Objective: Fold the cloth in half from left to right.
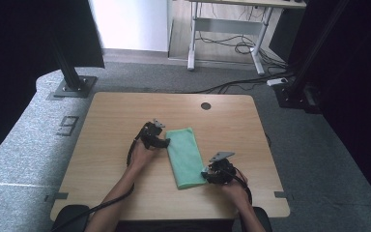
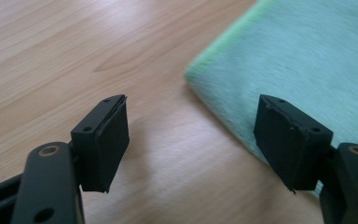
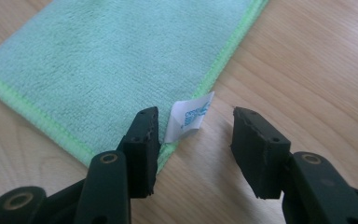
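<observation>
Folded green cloth (image 1: 185,157) lying on the table (image 1: 111,145), a gripper at each end.
High view: left gripper (image 1: 160,140) sitting at the cloth's far left edge, right gripper (image 1: 207,175) at its near right corner. Left gripper view: jaws standing open, cloth corner (image 2: 303,60) just beyond, nothing held. Right gripper view: jaws standing open, straddling the cloth's white tag (image 3: 189,116), gripping nothing.

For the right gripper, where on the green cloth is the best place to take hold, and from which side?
Probably the near corner of the green cloth, by the white label, coming in from the table side. The right gripper stands open there, and the hemmed edge lies flat, so one jaw should slide under it.
</observation>
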`<action>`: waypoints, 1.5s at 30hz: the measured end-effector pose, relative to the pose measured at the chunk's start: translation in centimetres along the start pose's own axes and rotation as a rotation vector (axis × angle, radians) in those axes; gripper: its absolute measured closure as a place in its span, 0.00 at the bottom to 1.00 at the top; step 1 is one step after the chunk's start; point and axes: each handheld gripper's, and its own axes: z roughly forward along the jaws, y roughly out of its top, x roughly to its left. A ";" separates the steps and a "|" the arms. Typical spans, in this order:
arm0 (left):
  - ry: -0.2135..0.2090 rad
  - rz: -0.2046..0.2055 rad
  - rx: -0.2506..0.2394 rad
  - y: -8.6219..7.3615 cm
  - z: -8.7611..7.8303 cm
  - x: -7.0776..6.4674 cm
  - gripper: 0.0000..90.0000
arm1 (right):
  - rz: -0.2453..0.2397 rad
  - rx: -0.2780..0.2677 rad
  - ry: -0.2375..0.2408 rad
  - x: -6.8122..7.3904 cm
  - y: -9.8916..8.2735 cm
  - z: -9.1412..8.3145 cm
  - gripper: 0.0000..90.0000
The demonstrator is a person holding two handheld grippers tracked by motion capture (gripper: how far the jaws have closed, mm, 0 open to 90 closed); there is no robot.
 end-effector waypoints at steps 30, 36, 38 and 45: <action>-0.116 0.179 0.008 -3.5 -4.3 -6.7 0.26 | -0.016 -0.019 0.036 0.7 0.2 0.5 0.49; -0.161 0.187 0.025 -6.4 -6.3 -9.0 0.21 | -0.012 -0.023 0.032 0.7 0.1 0.5 0.48; -0.184 0.165 0.019 -7.2 -6.7 -9.3 0.21 | -0.008 -0.024 0.029 0.8 0.1 0.5 0.48; -0.198 0.119 -0.007 -8.3 -6.8 -8.3 0.18 | -0.001 -0.028 0.019 1.1 0.2 0.7 0.46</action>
